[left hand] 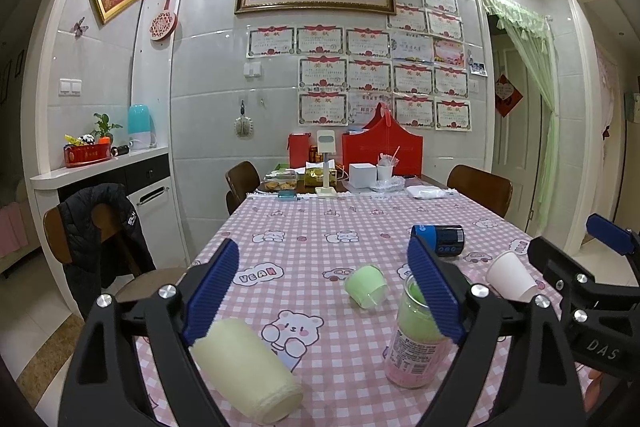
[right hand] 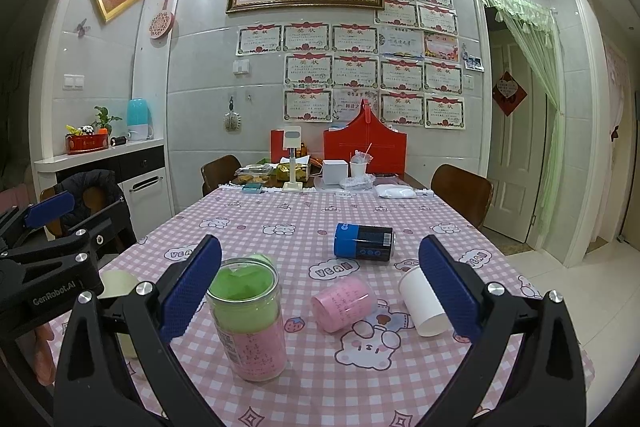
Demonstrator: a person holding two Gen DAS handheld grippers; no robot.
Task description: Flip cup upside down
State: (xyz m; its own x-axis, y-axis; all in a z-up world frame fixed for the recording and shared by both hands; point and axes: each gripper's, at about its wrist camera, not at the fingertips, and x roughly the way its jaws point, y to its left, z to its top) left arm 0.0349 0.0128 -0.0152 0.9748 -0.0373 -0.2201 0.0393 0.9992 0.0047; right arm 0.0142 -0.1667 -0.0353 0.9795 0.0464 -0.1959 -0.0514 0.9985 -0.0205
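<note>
Several cups lie on the pink checked tablecloth (right hand: 280, 211). A pale yellow cup (left hand: 244, 371) lies on its side under my left gripper (left hand: 320, 291), which is open and empty. A green cup (left hand: 366, 285) lies tipped ahead of it. A clear jar (right hand: 248, 319) stands upright with green and pink cups stacked inside; it also shows in the left wrist view (left hand: 416, 339). A pink cup (right hand: 342, 303) and a white paper cup (right hand: 420, 303) lie on their sides between the fingers of my right gripper (right hand: 320, 295), which is open and empty.
A blue and black can (right hand: 364, 242) lies on its side further back. The table's far end holds a red gift box (right hand: 364, 151), a white box (right hand: 335, 171), a lamp stand (right hand: 292, 163) and food packs. Wooden chairs (right hand: 460, 193) stand at the sides.
</note>
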